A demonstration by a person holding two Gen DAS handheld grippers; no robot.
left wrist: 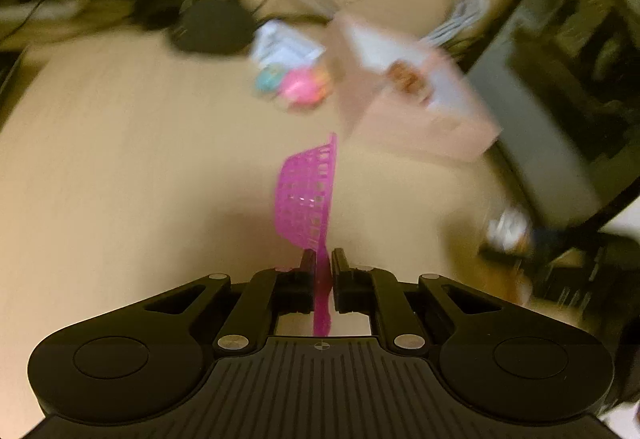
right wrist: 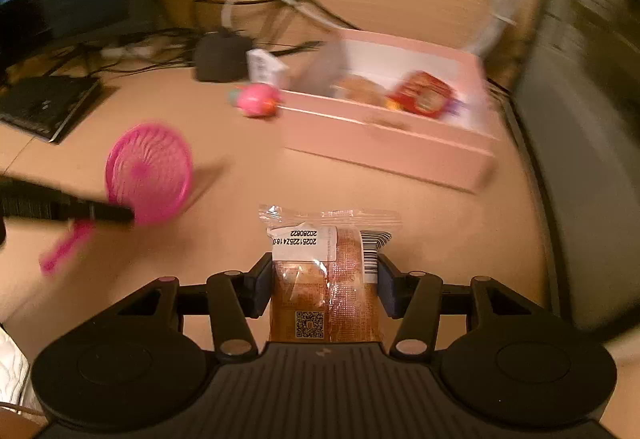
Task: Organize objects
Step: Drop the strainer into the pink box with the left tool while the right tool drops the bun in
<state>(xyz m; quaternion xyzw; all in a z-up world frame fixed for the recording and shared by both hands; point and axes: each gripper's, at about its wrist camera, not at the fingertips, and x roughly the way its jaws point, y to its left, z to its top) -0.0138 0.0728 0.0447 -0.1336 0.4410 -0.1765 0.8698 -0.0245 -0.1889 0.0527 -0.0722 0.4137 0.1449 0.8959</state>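
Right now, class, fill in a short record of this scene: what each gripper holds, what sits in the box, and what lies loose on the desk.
left gripper: shut on the handle of the pink strainer
right gripper: fingers pressed on the wrapped pastry
pink box: open, snack packets inside
loose on desk: pink ball toy beside the box

**Matte black grippers, silver pivots**

Left matte black plastic two-finger gripper (left wrist: pixel 321 259): ribbed housing, round side caps, silver pivot screws beside its crosshair mark. Right matte black plastic two-finger gripper (right wrist: pixel 325 275) matches, with dark blue finger pads (right wrist: pixel 385 287).
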